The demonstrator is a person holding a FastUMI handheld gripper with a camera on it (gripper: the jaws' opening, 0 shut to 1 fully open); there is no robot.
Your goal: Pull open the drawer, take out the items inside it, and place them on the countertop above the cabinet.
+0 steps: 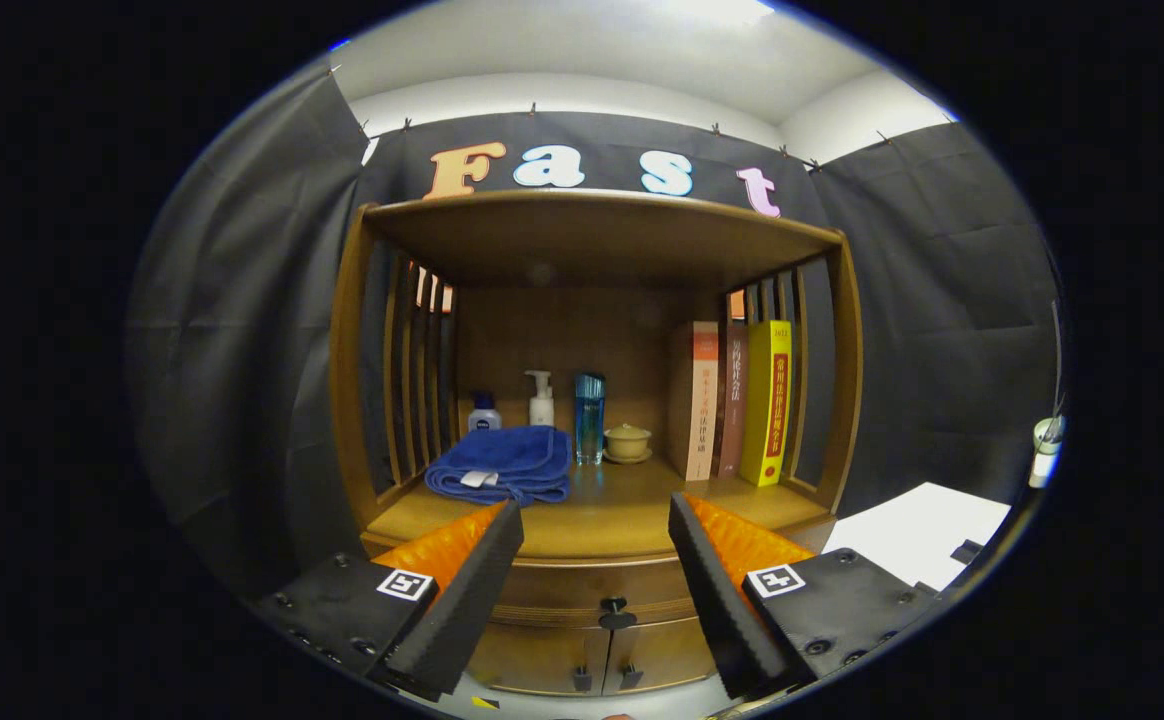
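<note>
Facing the closed drawer (610, 588), gripper (597, 515) spread and empty; towel (502, 463) on the countertop (622, 515).

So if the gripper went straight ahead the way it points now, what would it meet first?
Probably the drawer front, near its knob, which sits between the open fingers of the gripper. Depth is hard to judge; a higher line would pass over the countertop.

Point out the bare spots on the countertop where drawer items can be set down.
The gripper is open, facing the drawer knob. On the countertop, the front strip is bare, from the blue towel across to the books, widest ahead of the lidded cup. The back is crowded: small bottle, pump bottle, blue bottle.
</note>
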